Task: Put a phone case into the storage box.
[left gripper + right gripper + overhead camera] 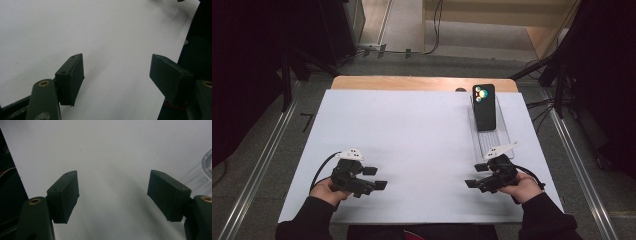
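We note the phone (484,106) first: dark, lying in a clear tray (503,134) at the far right of the white table (412,135), its far end propped up and carrying coloured dots. The right gripper (473,176) is the nearer of the 2, just short of the tray's near end, apart from it. Its jaws stand spread with bare table between them; the tray's clear edge (206,167) shows at the right in the right gripper view. The left gripper (376,178) sits well apart at the near left, jaws likewise spread, nothing between them. Both point inward toward each other.
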`<action>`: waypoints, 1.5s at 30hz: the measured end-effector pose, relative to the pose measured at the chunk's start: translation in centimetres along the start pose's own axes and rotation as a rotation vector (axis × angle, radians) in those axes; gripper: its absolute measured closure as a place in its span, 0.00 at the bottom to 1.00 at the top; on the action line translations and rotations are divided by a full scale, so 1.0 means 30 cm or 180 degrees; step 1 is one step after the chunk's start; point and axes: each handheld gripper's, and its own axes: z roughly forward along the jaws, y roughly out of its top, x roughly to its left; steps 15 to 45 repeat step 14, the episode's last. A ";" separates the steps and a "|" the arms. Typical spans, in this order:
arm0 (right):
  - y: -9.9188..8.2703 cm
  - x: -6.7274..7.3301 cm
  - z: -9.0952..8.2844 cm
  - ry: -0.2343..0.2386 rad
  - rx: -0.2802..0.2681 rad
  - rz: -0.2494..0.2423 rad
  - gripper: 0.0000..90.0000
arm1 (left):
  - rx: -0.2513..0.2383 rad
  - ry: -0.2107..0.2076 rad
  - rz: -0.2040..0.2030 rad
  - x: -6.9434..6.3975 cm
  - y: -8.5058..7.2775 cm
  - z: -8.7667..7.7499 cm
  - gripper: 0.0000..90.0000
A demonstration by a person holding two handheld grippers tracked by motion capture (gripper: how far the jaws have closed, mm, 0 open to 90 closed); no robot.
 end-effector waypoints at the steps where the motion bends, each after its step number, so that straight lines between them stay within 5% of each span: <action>1: 0.000 0.000 0.000 0.0001 -0.0003 0.0000 0.26 | 0.0001 -0.0001 0.0003 0.000 0.000 0.000 0.30; 45: -0.001 0.000 0.003 -0.0003 0.0013 -0.0016 0.26 | 0.0024 -0.0010 0.0010 0.000 0.001 0.002 0.31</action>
